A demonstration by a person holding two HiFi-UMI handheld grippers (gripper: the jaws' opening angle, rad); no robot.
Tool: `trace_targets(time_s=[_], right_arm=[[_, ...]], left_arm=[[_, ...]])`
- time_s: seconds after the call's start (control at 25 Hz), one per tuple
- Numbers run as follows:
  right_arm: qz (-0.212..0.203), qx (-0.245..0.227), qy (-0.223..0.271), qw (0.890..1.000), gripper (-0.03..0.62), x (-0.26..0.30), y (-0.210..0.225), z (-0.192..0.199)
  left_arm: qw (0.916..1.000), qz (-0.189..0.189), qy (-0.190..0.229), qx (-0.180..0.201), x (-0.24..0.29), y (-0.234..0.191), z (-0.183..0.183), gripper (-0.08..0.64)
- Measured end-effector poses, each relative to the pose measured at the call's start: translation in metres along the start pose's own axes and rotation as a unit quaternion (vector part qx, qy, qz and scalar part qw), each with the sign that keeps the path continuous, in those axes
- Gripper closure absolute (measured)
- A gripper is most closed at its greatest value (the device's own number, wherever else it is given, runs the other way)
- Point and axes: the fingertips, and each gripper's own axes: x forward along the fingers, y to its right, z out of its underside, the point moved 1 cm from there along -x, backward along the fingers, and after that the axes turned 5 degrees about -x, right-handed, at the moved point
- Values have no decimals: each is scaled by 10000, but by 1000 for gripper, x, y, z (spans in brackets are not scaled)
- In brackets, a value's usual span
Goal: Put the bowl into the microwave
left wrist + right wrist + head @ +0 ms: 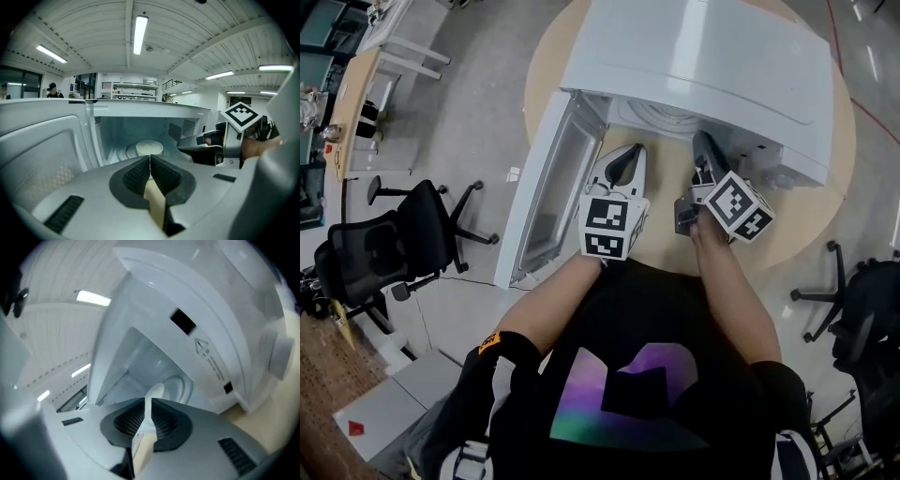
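The white microwave (703, 56) stands on a round wooden table (546, 66) with its door (551, 192) swung open to the left. A pale bowl (149, 148) sits on the turntable inside the cavity; it also shows as the bowl (155, 392) in the right gripper view. Both grippers hover just in front of the opening, apart from the bowl. My left gripper (150, 157) has its jaws together with nothing between them. My right gripper (145, 402) is likewise shut and empty. In the head view the left gripper (628, 153) and right gripper (701, 141) point into the cavity, and the bowl is hidden there.
The open door (42, 154) stands close on the left of my left gripper. The control panel side (211, 357) lies to the right. Black office chairs (403, 239) stand on the floor left of the table, and another chair (862, 309) stands at the right.
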Motion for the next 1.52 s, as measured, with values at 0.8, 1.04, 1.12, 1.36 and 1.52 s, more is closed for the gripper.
trace_targets(time_s=[0.8, 1.04, 1.12, 1.36, 1.52], right_arm=[[-599, -3835, -28, 9216, 574, -122, -56, -17], [-847, -3902, 209, 9166, 574, -138, -65, -22], [-849, -3919, 219, 9158, 574, -144, -64, -23], [-680, -4032, 258, 9122, 574, -154, -60, -28], [-636, -4027, 258, 9128, 574, -163, -65, -22]], left_arm=[[9969, -113, 663, -404, -80, 69, -18, 512], [9961, -328, 731, -378, -100, 75, -18, 512], [9961, -349, 732, -344, -105, 79, -17, 512], [9968, -174, 784, 23, -113, 92, -23, 512], [9959, -126, 893, 57, -125, 96, -24, 512]])
